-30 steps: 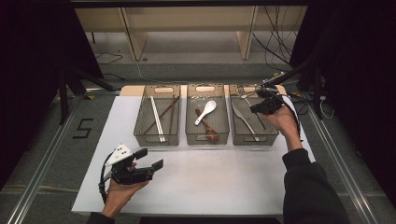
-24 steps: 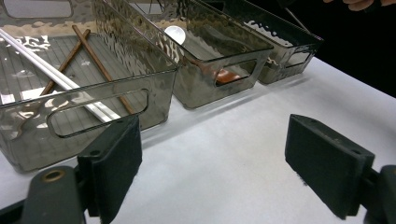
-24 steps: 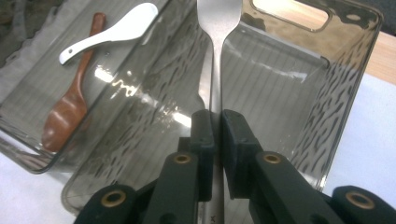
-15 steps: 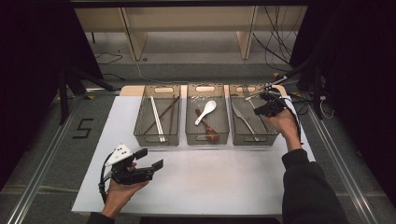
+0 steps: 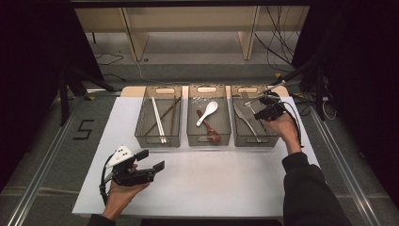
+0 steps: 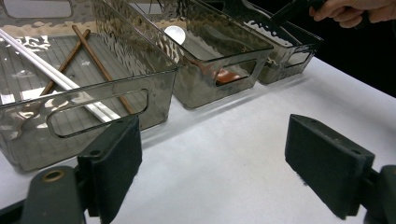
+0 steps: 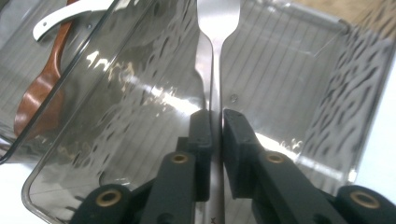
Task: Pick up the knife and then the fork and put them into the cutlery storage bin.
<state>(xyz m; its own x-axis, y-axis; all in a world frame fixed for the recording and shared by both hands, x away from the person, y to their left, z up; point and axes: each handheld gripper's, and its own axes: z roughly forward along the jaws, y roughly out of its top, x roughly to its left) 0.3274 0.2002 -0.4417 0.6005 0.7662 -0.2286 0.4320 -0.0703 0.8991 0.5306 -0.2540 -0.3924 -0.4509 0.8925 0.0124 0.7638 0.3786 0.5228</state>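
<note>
Three clear grey bins stand in a row at the back of the white table (image 5: 211,183). My right gripper (image 5: 262,100) (image 7: 215,114) hovers over the right bin (image 5: 254,141) (image 7: 299,70), shut on a flat metal utensil (image 5: 266,90) (image 7: 217,28) that points away from the jaws. Its jaws have just been opening a little, and the utensil's narrow neck still sits between the pads. Down at the front left, my left gripper (image 5: 150,160) (image 6: 215,158) rests in a hand, open with nothing between its fingers (image 6: 112,163).
The left bin (image 5: 158,140) (image 6: 98,105) holds silver and brown chopsticks (image 5: 157,120). In the middle bin (image 5: 209,140) lie a white spoon (image 5: 209,110) and a brown one (image 5: 210,133). Metal cutlery (image 5: 245,118) lies in the right bin. Cables trail at the back right.
My right hand has sunk a little toward the right bin with the metal utensil. The left hand has stayed still.
</note>
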